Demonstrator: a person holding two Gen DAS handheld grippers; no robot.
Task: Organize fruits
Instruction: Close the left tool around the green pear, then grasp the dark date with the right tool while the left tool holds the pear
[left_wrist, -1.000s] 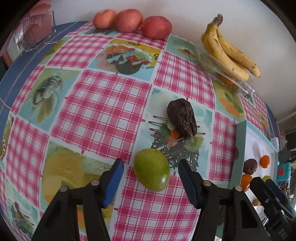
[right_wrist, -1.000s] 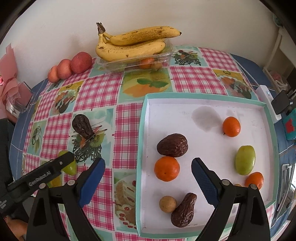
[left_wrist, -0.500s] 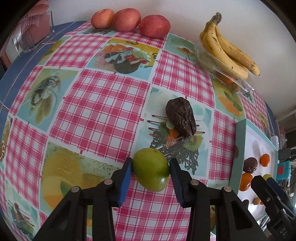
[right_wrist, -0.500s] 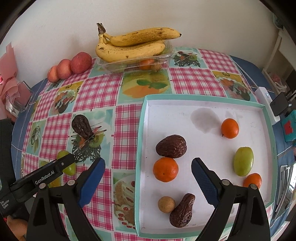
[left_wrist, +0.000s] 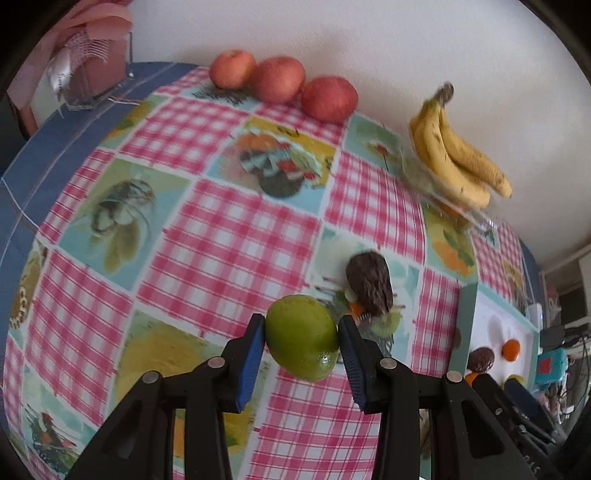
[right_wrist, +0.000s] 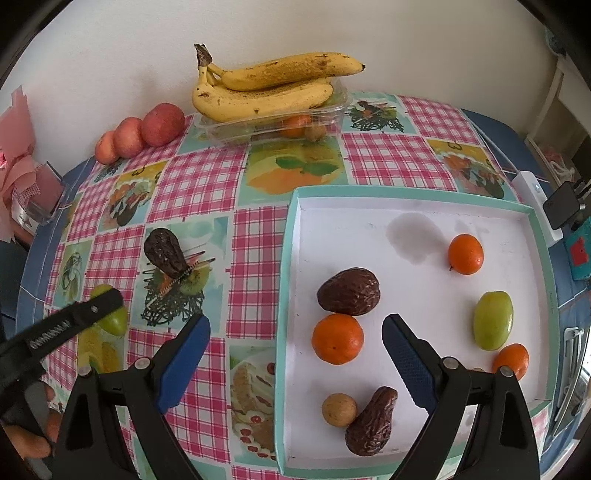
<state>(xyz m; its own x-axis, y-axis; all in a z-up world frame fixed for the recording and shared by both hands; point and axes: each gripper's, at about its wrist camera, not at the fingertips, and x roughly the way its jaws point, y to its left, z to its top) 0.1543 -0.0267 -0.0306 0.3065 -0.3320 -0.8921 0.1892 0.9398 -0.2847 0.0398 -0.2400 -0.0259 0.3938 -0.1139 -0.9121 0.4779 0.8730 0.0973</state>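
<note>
My left gripper (left_wrist: 301, 338) is shut on a green fruit (left_wrist: 301, 338) and holds it just above the checked tablecloth; it also shows in the right wrist view (right_wrist: 110, 319). A dark wrinkled avocado (left_wrist: 369, 288) lies on the cloth just beyond it. My right gripper (right_wrist: 295, 354) is open and empty, hovering over the left rim of the white tray (right_wrist: 291, 236). The tray holds a dark avocado (right_wrist: 349, 291), an orange (right_wrist: 337, 343), a second green fruit (right_wrist: 493, 325), more oranges, a small brown nut (right_wrist: 339, 410) and another dark avocado (right_wrist: 371, 421).
Three red apples (left_wrist: 280, 79) line the wall at the back. Bananas (right_wrist: 266, 88) rest on a clear plastic box with fruit inside. A pink wrapped box (left_wrist: 88, 70) stands at the far left corner. A white power strip (right_wrist: 535, 199) lies right of the tray.
My left gripper closed on the green fruit and lifted it slightly off the cloth. The right gripper has stayed open over the tray's edge.
</note>
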